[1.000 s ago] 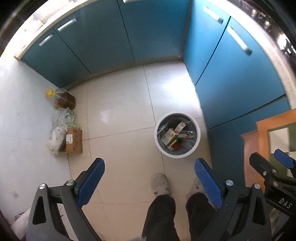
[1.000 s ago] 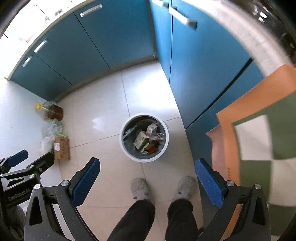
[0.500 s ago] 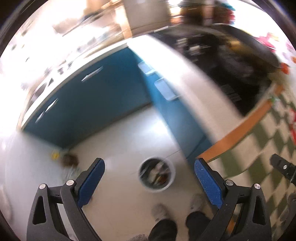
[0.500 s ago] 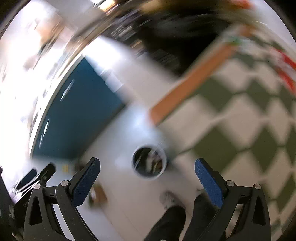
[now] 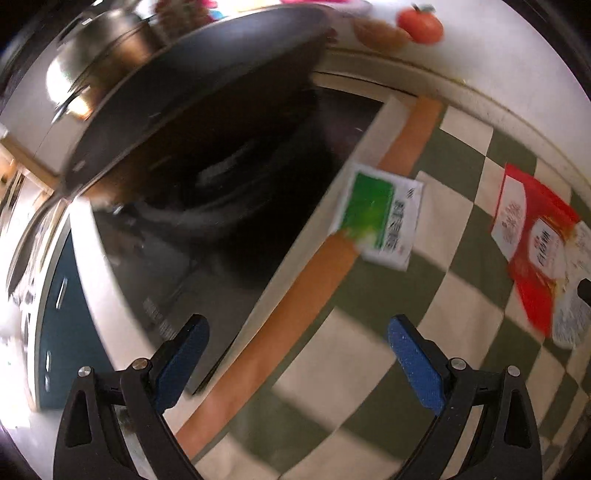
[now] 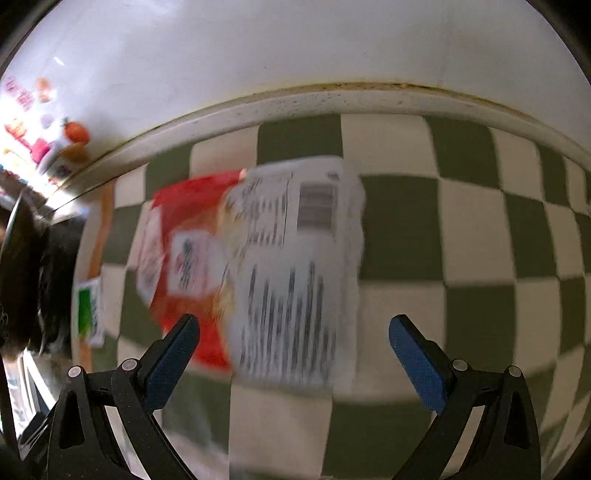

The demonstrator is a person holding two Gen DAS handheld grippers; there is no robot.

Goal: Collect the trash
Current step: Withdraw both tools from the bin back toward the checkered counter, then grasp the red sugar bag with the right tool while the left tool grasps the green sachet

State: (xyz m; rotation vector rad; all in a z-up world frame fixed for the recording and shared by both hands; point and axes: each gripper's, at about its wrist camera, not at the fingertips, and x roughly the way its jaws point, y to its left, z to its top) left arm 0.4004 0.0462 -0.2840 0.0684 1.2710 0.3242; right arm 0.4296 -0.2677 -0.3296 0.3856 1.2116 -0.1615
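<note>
A green-and-white packet [image 5: 380, 214] lies on the checked cloth [image 5: 351, 365] by its orange border, ahead of my open, empty left gripper [image 5: 299, 354]. A red wrapper [image 5: 532, 236] lies to its right. In the right wrist view a white printed wrapper [image 6: 295, 273] lies partly over the red wrapper [image 6: 184, 258], straight ahead of my open, empty right gripper [image 6: 295, 350]. The green packet [image 6: 88, 314] shows at the far left there. Both views are motion-blurred.
A black stove top with a dark pan [image 5: 192, 92] and a steel pot [image 5: 96, 55] stands left of the cloth. A white wall and raised counter rim [image 6: 332, 99] close off the back. A tomato [image 5: 421, 22] and jars sit by the wall.
Both grippers have swung up from the floor and its trash bin to the countertop. The bin and my feet have left view; the wrappers on the checked cloth have come in.
</note>
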